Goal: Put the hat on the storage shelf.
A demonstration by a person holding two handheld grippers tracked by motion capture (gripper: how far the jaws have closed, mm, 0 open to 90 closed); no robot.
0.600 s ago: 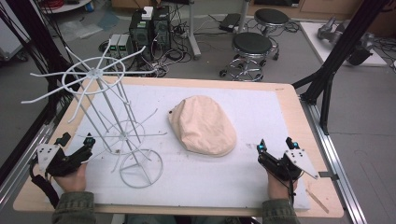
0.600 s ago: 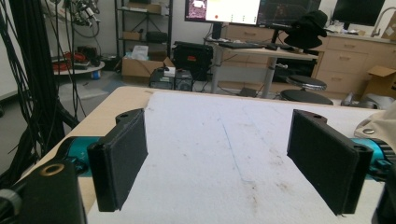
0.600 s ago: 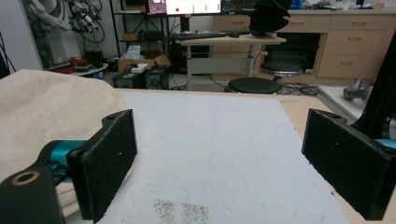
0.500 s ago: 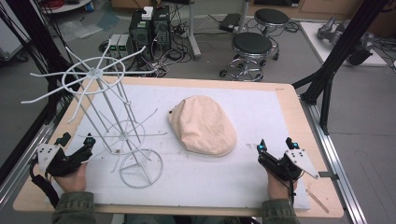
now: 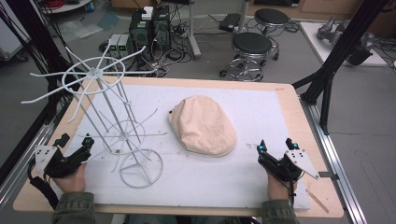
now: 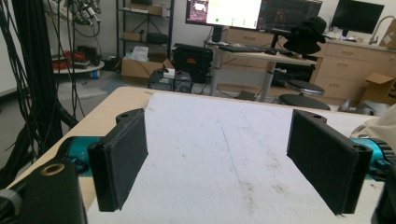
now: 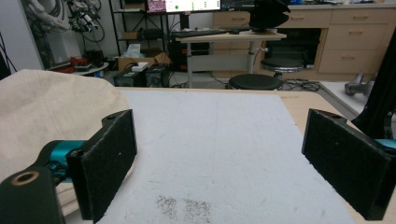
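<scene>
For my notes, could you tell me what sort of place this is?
Probably a robotics lab or workshop: computer towers with tangled cables on the floor, monitors on a desk, and black stools behind the table.

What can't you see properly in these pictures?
- Underside of the beige cap: high view, hidden by its own top.
- Most of the cap: right gripper view, cut off by the left edge.
- White wire rack: high view, thin prongs too fine to count.
- Person's arms: high view, cut off by the bottom edge.
</scene>
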